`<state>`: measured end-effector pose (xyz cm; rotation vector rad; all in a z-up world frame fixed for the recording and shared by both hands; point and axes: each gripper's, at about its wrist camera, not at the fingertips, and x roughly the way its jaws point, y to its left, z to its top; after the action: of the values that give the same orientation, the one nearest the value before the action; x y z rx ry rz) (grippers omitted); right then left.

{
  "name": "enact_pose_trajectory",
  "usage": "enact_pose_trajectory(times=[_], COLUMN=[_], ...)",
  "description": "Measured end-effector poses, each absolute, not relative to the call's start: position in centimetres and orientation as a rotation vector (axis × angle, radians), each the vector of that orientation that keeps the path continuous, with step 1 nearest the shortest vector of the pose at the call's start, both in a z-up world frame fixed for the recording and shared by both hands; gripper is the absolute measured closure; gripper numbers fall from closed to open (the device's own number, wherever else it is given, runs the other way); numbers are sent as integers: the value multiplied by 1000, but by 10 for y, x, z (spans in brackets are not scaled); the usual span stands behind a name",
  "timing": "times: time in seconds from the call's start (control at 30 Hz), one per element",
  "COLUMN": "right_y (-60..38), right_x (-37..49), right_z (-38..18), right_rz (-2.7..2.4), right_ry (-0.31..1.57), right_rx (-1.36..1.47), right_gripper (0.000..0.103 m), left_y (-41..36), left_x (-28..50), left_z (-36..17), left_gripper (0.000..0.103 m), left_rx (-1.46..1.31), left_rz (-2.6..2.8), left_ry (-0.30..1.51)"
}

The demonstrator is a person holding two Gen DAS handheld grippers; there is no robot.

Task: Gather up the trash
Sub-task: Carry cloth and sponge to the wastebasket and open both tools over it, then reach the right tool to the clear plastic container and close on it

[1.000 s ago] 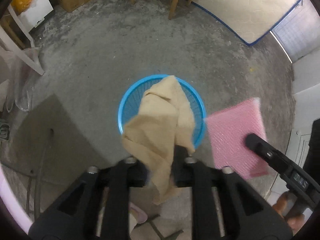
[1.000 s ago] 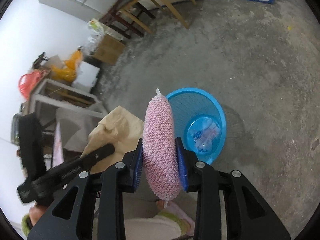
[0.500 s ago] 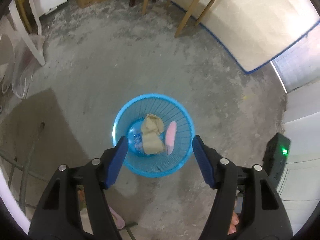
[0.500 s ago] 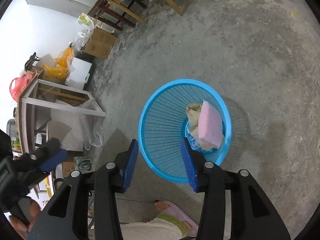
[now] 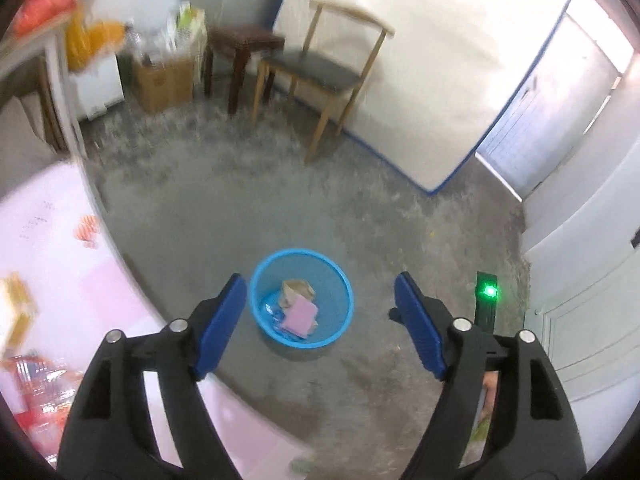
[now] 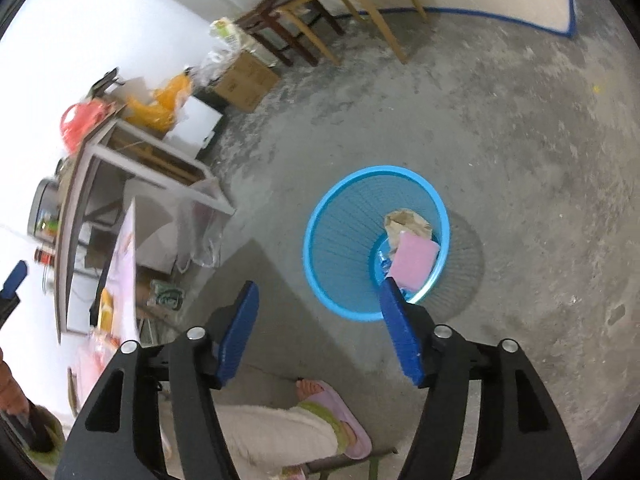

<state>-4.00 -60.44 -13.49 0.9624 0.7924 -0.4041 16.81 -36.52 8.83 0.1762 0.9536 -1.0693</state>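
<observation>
Both grippers, left (image 5: 316, 312) and right (image 6: 316, 320), have just been opening and hang wide and empty above the blue basket (image 5: 344, 292), which lies below and ahead on the floor, holding the pink sponge (image 6: 414, 260) and brown paper (image 6: 408, 222), the right one nearer

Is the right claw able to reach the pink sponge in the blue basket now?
Probably yes: the right claw is open and empty, the pink sponge lies uncovered on top in the blue basket, and nothing stands between them.

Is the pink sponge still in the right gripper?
No, the pink sponge lies in the blue basket, and the right gripper is open and empty.
</observation>
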Motion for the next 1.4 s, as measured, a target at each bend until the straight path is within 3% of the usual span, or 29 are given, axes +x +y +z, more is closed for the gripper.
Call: enact_pose_trajectory(times=[0.07,0.27,0.57,0.77,0.9,1.1,1.4], right_y=[-591,-542,-438,-371,-346,-322,-300], right_x=[-45,-46,10,50,78,124,161], right_z=[-120,-68,7,12,-7,-46,-67], right_rz=[-387,-310,-24,148,136,-3,-177], right_ry=[784,752,735,816,903,1057,1132], right_rx=[930,799,633,640,787,1019,1071], right_gripper=[35,29,23,21,11,10,9], left_y=[-314,-166,-19,17,27,22,28], left_x=[161,147,107,87,81,85,93], left_z=[112,139,90,43,18,-10,-23], left_gripper=[23,20,19,19,19,19,19], left_rx=[156,50,-84,-121,-149,-197,-201], left_rz=[-1045,-856,-569,-464,-446,-505,-555], left_ry=[883,778,715,713,716,767,761])
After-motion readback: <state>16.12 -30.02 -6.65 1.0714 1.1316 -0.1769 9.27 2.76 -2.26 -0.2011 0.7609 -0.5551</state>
